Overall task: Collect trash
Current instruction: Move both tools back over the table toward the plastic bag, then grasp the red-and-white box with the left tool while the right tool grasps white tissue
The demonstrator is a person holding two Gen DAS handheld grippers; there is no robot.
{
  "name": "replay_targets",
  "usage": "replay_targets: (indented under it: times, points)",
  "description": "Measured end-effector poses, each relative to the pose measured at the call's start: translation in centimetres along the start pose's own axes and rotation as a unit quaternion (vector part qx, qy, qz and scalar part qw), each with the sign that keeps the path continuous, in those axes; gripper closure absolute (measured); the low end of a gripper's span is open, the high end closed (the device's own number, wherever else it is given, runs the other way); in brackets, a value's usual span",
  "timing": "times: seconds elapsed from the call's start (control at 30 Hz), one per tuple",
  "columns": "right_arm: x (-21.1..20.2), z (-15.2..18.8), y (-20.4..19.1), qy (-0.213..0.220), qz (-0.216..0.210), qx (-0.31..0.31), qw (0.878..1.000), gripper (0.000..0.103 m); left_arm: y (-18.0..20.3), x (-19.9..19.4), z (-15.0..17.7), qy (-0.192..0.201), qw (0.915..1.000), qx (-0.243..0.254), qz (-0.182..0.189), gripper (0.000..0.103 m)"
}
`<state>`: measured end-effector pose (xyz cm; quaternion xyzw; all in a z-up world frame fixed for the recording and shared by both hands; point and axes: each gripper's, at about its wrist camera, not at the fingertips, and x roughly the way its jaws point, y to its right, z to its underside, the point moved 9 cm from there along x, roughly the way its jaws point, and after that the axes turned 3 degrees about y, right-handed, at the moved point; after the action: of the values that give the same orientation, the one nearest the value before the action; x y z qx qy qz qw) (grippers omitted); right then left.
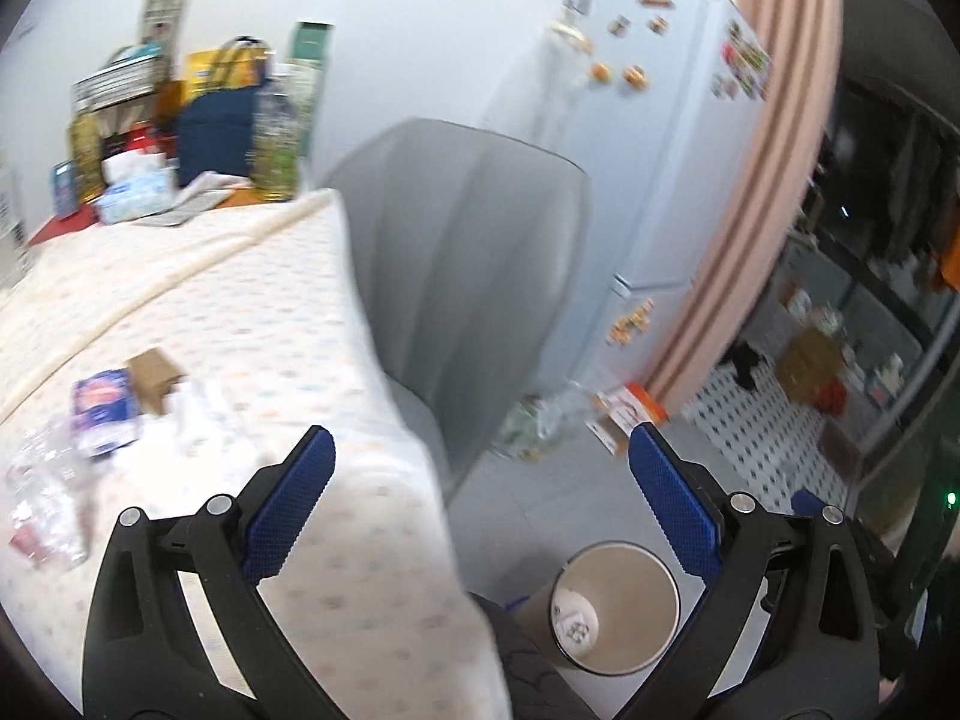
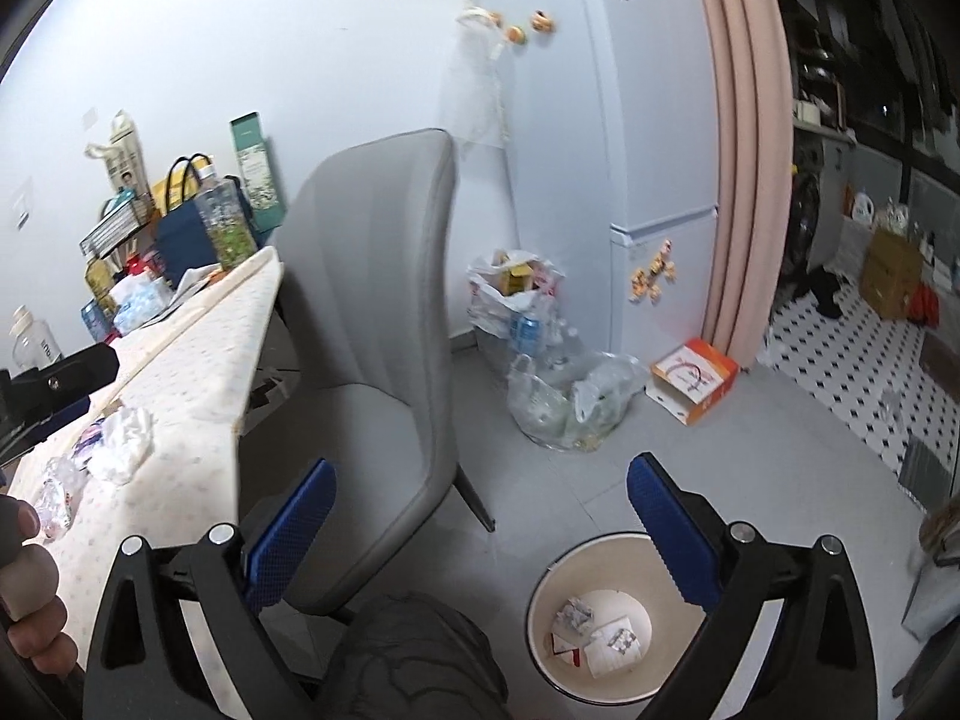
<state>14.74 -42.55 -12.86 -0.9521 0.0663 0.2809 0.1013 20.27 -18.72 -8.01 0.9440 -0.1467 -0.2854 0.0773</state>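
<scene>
Cream bin (image 2: 618, 618) on floor beside table (image 2: 198, 360), holding discarded scraps; remaining wrappers (image 1: 108, 414), apparently plastic, lie on table; left gripper (image 1: 480, 480) and right gripper (image 2: 480, 504) jaws spread, empty.

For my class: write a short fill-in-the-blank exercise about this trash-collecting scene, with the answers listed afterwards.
1. Both the left gripper and the right gripper hold ____.
2. The bin stands on the ____.
3. The chair beside the table is ____ in colour.
4. The magnets stick to the ____.

Answers: nothing; floor; grey; fridge
</scene>
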Motion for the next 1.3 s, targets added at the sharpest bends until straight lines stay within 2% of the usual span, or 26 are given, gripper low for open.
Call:
replay_targets:
  times: [0.13, 0.27, 0.4, 0.53, 0.87, 1.1, 1.3]
  points:
    - [-0.7, -0.1, -3.4, 0.005, -0.019, -0.016, 1.000, 0.008, -2.9, -2.5, -0.3, 0.030, 0.9994, -0.013, -0.007, 0.006]
    - [-1.1, 0.3, -6.9, 0.002, -0.036, -0.051, 0.998, 0.008, -5.5, -4.4, 0.3, 0.043, 0.9987, -0.016, -0.024, 0.006]
    - [-1.6, 0.4, -9.8, -0.003, -0.069, -0.061, 0.996, 0.008, -8.1, -5.5, 1.2, 0.031, 0.9989, -0.027, -0.022, 0.006]
    - [-2.0, 0.6, -12.4, -0.004, -0.096, -0.076, 0.992, 0.008, -10.5, -6.0, 2.3, 0.021, 0.9986, -0.025, -0.042, 0.006]
    - [-1.6, 1.9, -18.0, -0.026, -0.141, -0.105, 0.984, 0.008, -16.9, -7.8, 4.1, 0.012, 0.9944, -0.068, -0.080, 0.006]
    - [-1.4, 2.9, -21.7, -0.037, -0.172, -0.121, 0.977, 0.008, -21.8, -9.5, 5.6, 0.011, 0.9883, -0.099, -0.116, 0.007]
    - [-0.8, 4.3, -24.8, -0.059, -0.201, -0.140, 0.968, 0.012, -25.7, -10.6, 7.3, 0.006, 0.9789, -0.142, -0.147, 0.014]
